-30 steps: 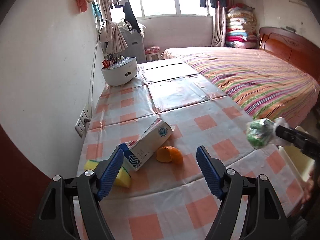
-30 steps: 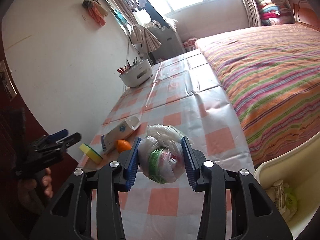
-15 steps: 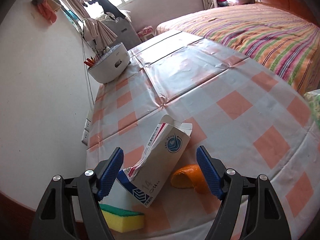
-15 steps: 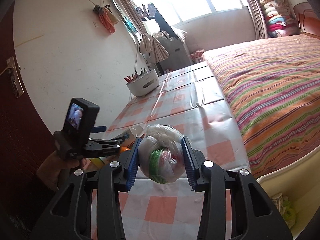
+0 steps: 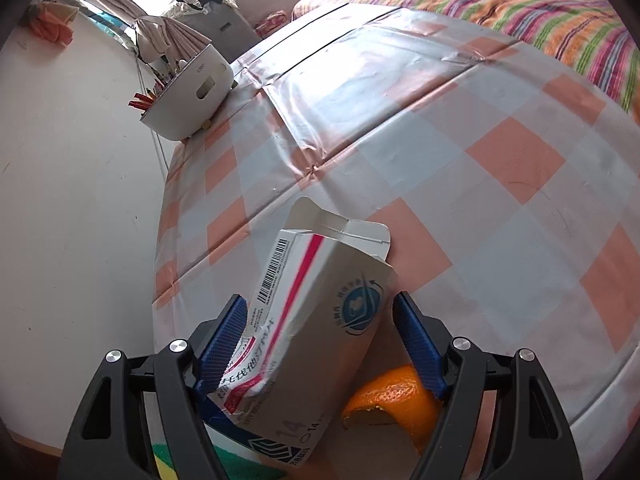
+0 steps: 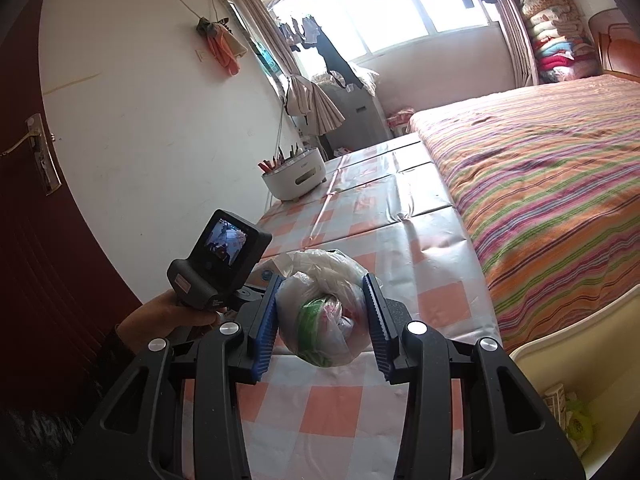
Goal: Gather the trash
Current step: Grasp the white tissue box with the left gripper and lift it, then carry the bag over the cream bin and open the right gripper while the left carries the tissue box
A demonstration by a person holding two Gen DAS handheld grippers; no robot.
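Note:
A torn white cardboard box (image 5: 320, 320) with a red stripe and a blue logo lies on the checked tablecloth (image 5: 516, 160). My left gripper (image 5: 318, 302) is open and points down over it, one finger on each side of the box. Beside the right finger lies an orange peel (image 5: 392, 400). A yellow and green sponge (image 5: 192, 462) shows at the bottom edge. In the right wrist view my right gripper (image 6: 324, 280) is shut on a balled plastic bag (image 6: 324, 320) with green scraps inside, held above the table's near end.
A cream waste bin (image 6: 560, 344) holding some trash stands at the lower right beside the striped bed (image 6: 540, 160). A white caddy of pens (image 5: 192, 84) sits at the table's far left by the wall. A hand (image 6: 168, 320) holds the left tool.
My left gripper has dropped and rolled toward the box, from well back of it to straddling it, still open. The right gripper keeps its hold on the bag and has shifted slightly.

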